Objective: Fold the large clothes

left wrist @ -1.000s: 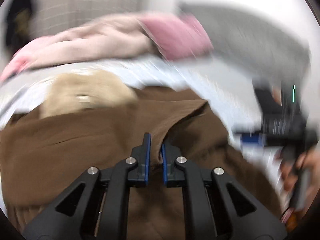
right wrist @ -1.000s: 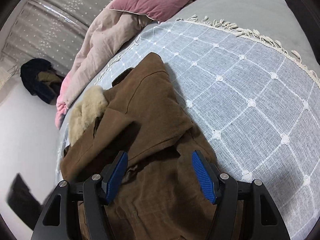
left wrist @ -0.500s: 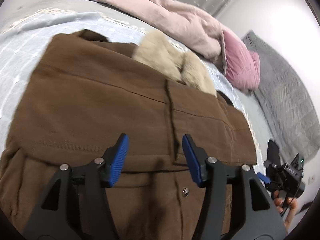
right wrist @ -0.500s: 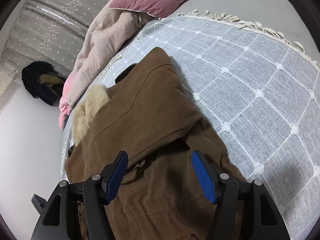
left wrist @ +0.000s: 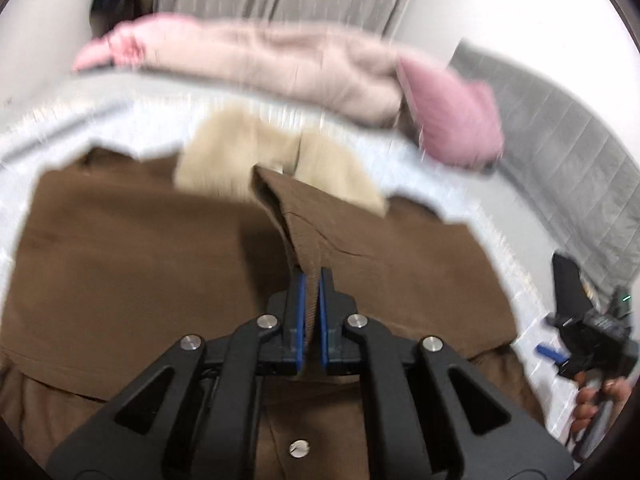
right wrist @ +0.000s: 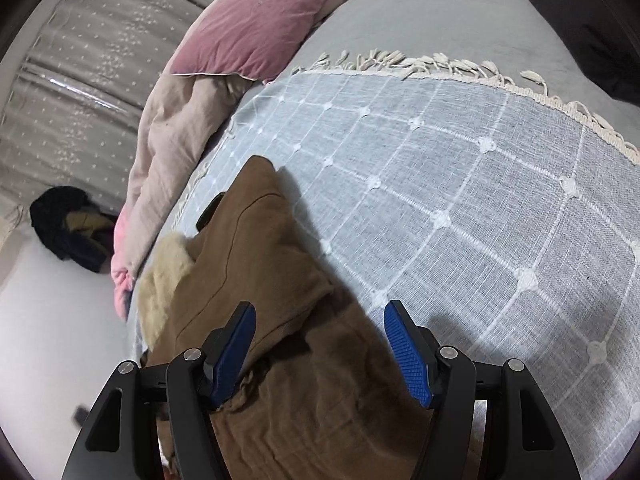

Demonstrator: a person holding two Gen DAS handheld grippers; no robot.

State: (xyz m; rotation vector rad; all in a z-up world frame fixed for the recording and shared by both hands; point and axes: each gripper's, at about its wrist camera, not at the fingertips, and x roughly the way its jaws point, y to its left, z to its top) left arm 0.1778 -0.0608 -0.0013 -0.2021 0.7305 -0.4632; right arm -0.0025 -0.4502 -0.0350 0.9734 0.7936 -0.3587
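Left hand-held gripper (left wrist: 311,280) has closed — pinching the coat (left wrist: 140,264) fold

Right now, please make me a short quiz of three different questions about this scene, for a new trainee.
1. True or false: the left gripper is shut on a raised fold of the brown coat.
2. The right gripper is: A) open above the coat, B) shut on the pink pillow, C) out of view.
3. Fill in: the coat lies on a light ____ blanket with a white grid.

Key: 1 true; 2 A; 3 blue.
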